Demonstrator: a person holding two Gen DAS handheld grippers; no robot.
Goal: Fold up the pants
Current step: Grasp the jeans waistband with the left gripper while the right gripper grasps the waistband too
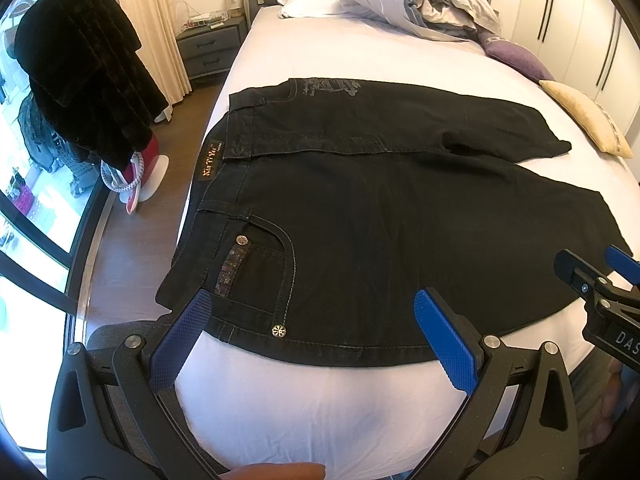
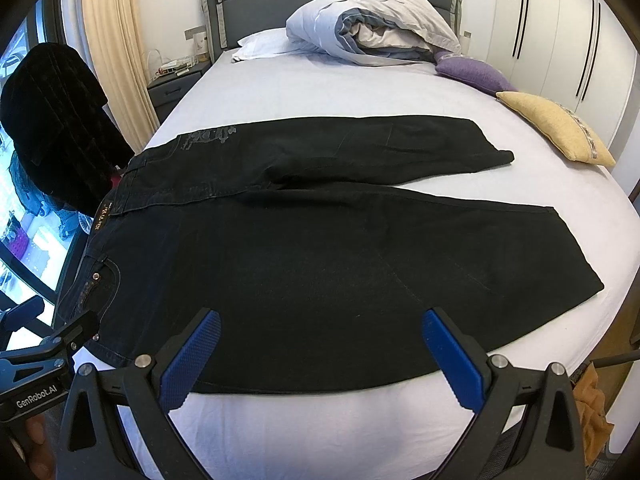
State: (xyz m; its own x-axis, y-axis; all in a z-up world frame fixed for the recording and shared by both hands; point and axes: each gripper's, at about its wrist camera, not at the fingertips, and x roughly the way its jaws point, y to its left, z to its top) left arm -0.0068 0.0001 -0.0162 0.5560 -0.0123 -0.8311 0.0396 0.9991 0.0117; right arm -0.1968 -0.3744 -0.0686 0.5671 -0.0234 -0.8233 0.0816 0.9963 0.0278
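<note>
Black jeans (image 1: 360,224) lie spread flat across the white bed (image 1: 320,408), waistband at the left edge, both legs running right. They also show in the right wrist view (image 2: 320,272). My left gripper (image 1: 312,304) is open and empty, hovering over the near hip pocket and near hem edge. My right gripper (image 2: 320,324) is open and empty over the middle of the near leg. The right gripper also shows in the left wrist view (image 1: 600,276), and the left gripper at the lower left of the right wrist view (image 2: 52,332).
A rolled duvet (image 2: 372,24) and white pillow (image 2: 260,44) lie at the headboard. Purple (image 2: 472,70) and yellow (image 2: 556,128) cushions sit at the bed's right edge. A dark coat (image 1: 84,72) hangs left of the bed over wood floor. A nightstand (image 1: 210,48) stands at the back left.
</note>
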